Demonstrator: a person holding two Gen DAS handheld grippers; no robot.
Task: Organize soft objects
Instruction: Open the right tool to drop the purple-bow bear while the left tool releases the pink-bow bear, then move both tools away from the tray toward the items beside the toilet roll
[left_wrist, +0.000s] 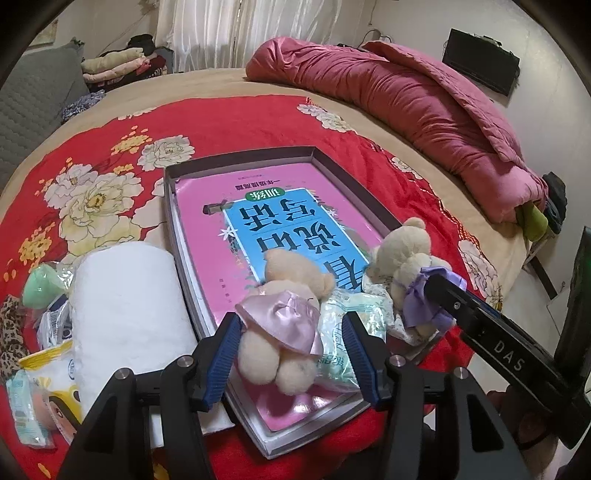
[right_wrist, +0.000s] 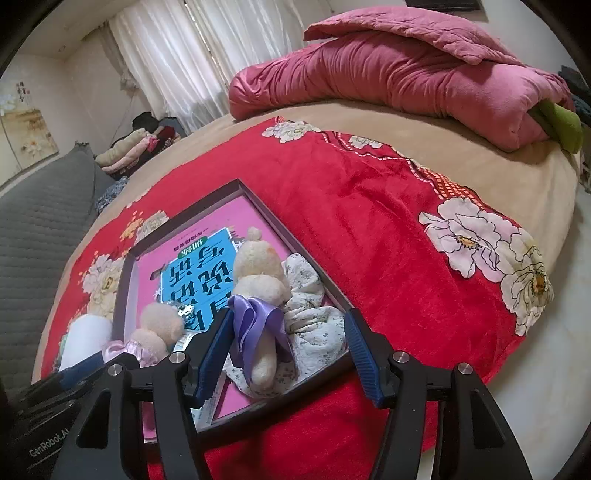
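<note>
Two plush bears are lying in the tray on the bed: the pink-dressed bear between the parted left hand-held gripper, the purple-ribboned bear between the parted right hand-held gripper.

Left gripper fingers stand apart around pink-dress bear, left pad touching, right pad clear. The bear lies in tray on book, beside wipes pack. Purple-dress bear right. White roll left, on the bed.
</note>
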